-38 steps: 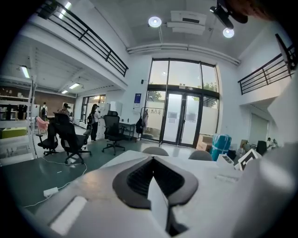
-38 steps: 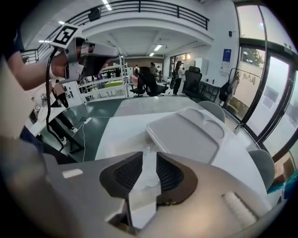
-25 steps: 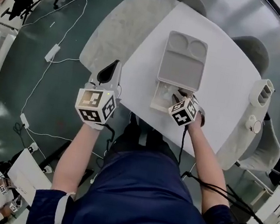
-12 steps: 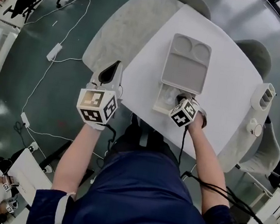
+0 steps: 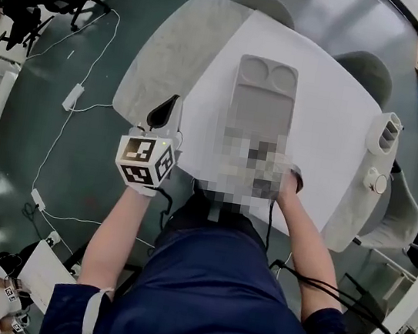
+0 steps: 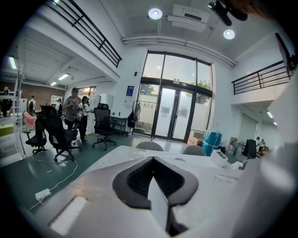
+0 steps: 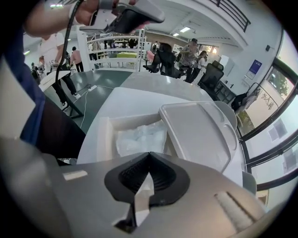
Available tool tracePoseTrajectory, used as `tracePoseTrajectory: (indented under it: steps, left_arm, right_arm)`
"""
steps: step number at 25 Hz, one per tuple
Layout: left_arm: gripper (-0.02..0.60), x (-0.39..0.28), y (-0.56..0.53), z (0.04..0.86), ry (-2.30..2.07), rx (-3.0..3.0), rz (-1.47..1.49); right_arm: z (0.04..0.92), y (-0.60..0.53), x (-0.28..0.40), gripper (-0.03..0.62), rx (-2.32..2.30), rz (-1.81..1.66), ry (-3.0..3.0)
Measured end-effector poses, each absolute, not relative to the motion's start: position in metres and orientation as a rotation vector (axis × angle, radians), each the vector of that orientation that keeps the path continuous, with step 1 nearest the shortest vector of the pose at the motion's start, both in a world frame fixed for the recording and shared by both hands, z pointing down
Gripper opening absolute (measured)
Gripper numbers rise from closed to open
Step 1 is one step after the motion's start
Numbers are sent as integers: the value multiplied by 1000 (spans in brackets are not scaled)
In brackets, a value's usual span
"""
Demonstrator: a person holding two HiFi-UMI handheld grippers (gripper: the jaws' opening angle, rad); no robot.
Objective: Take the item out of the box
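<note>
The right gripper (image 7: 149,156) has its jaws pressed fully together. Its tips sit at the near edge of the bag (image 7: 142,137), a crumpled clear plastic bag that lies inside the box (image 7: 104,135), just ahead of the gripper. Whether a fold of the plastic is caught between the tips cannot be told. The open white box rests on the counter (image 5: 331,134). Its lid (image 7: 198,132) lies flat past the box, ahead and to the right of this gripper. In the head view the lid's two round hollows sit at its far end.

The left gripper (image 6: 152,160) is also closed tight, with nothing between its jaws. It hangs off the counter's left edge, over the floor and well apart from the box. It points across the counter toward glass doors at the back of the room.
</note>
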State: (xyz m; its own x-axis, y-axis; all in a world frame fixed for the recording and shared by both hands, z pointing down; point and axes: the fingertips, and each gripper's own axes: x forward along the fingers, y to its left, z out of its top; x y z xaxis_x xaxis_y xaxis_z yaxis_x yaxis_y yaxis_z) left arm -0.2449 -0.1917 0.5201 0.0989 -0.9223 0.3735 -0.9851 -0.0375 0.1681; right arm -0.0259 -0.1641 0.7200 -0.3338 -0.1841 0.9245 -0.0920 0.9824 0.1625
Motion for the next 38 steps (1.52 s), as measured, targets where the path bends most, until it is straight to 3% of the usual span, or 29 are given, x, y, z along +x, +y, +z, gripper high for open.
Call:
tracePoseTrajectory:
  steps: [24, 38]
  left_arm:
    - [2, -220, -201, 504, -1855, 2066, 214]
    - [2, -253, -169, 519, -1924, 1960, 254]
  right_arm:
    - [624, -252, -30, 3, 307, -271, -2037]
    - [666, -294, -57, 3, 266, -204, -2010]
